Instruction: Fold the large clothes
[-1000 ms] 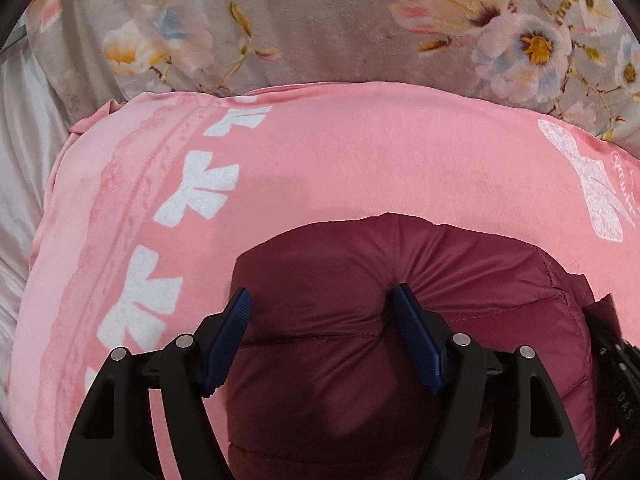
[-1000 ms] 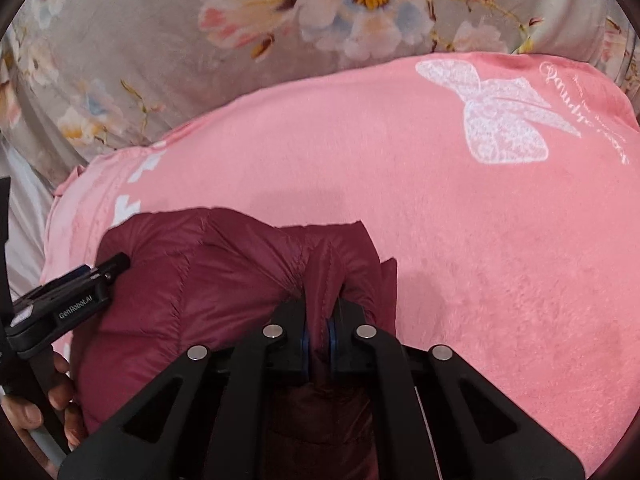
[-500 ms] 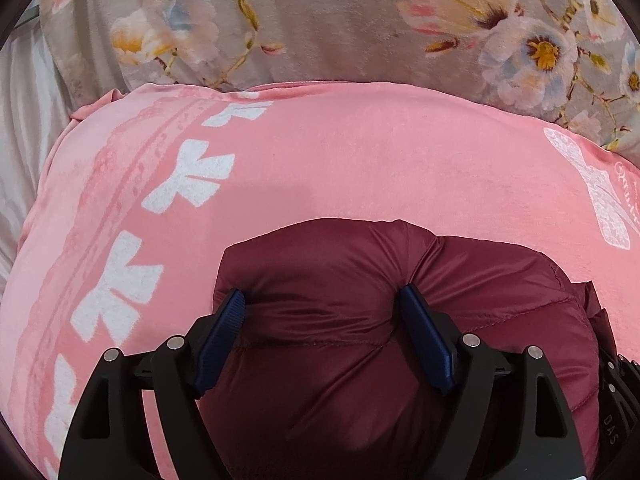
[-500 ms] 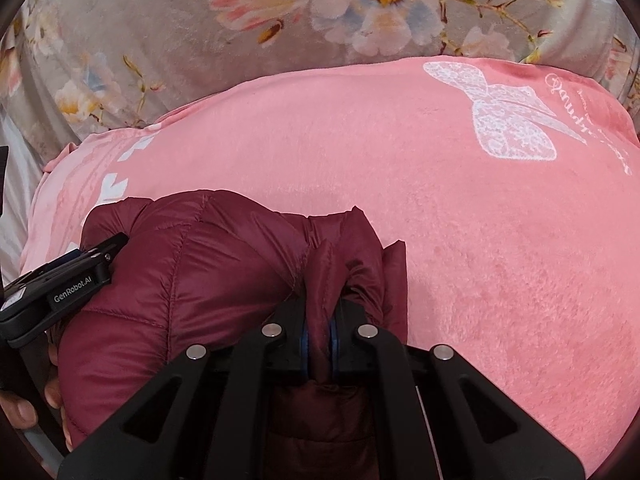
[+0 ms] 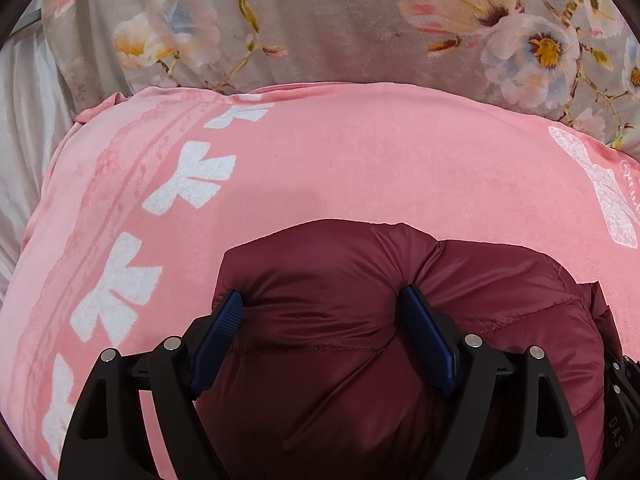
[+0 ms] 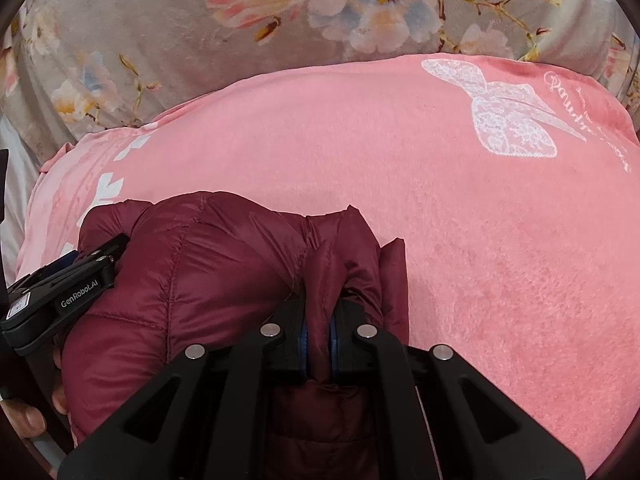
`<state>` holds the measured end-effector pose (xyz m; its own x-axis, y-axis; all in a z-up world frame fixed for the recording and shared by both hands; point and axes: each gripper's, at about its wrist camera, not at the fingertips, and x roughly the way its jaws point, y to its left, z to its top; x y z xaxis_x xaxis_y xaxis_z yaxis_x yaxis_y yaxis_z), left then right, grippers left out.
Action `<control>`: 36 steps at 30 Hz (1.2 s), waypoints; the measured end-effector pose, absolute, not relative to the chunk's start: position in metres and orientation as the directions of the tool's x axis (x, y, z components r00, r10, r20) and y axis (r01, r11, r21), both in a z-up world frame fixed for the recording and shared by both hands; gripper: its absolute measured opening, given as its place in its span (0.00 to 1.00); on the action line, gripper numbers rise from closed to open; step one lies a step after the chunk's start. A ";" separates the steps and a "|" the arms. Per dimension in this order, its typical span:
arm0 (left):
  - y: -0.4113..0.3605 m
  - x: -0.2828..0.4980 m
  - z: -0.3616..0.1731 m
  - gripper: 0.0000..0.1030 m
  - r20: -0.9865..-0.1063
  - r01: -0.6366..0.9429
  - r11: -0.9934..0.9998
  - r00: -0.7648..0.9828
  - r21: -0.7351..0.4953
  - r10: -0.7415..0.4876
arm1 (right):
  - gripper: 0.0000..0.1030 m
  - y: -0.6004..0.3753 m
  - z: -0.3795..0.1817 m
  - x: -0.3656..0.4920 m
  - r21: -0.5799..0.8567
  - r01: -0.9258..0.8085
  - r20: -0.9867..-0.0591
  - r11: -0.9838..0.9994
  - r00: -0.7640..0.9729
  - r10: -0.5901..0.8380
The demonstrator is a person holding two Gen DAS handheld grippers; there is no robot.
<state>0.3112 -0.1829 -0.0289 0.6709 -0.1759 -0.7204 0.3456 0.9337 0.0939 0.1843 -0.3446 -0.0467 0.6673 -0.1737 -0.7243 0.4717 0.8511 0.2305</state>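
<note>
The puffy maroon quilted jacket [image 5: 360, 320] lies bunched at lower centre on a plush pink blanket [image 5: 360, 152], with bare pink pile open above and right. Beyond, a grey floral cover [image 5: 340, 28]. The left gripper [image 5: 322, 312] has just been opening, straddling a padded bulge. The right gripper [image 6: 318, 332] pinches a shiny fold.

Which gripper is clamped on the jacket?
The right gripper: its jaws pinch a fold of the maroon jacket. The left gripper merely straddles it, wide open.
</note>
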 end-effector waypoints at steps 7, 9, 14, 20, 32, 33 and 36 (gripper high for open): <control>-0.139 0.256 0.012 0.77 -0.742 0.438 0.894 0.629 0.092 -0.232 | 0.13 -0.334 0.004 0.096 0.321 0.453 -0.706 0.832 0.700 -0.108; -0.120 0.228 0.016 0.77 -0.754 0.457 0.883 0.615 0.104 -0.229 | 0.13 -0.315 0.005 0.068 0.287 0.442 -0.731 0.850 0.674 -0.104; -0.085 0.190 -0.012 0.77 -0.836 0.481 0.877 0.487 0.014 -0.253 | 0.13 -0.279 -0.028 0.035 0.259 0.421 -0.801 0.869 0.597 -0.050; -0.058 0.183 -0.033 0.83 -0.846 0.424 0.898 0.429 -0.121 -0.316 | 0.12 -0.260 -0.042 0.030 0.215 0.432 -0.806 0.876 0.585 -0.091; -0.039 0.241 -0.036 0.81 -0.819 0.316 0.823 0.188 -0.473 -0.543 | 0.60 -0.330 -0.028 0.050 0.535 0.425 -0.700 0.730 0.707 0.101; -0.042 0.245 -0.041 0.81 -0.805 0.309 0.803 0.160 -0.509 -0.572 | 0.60 -0.330 -0.034 0.056 0.561 0.415 -0.696 0.716 0.705 0.136; -0.047 0.253 -0.048 0.81 -0.766 0.284 0.764 0.132 -0.579 -0.630 | 0.62 -0.334 -0.055 0.072 0.664 0.376 -0.650 0.647 0.717 0.250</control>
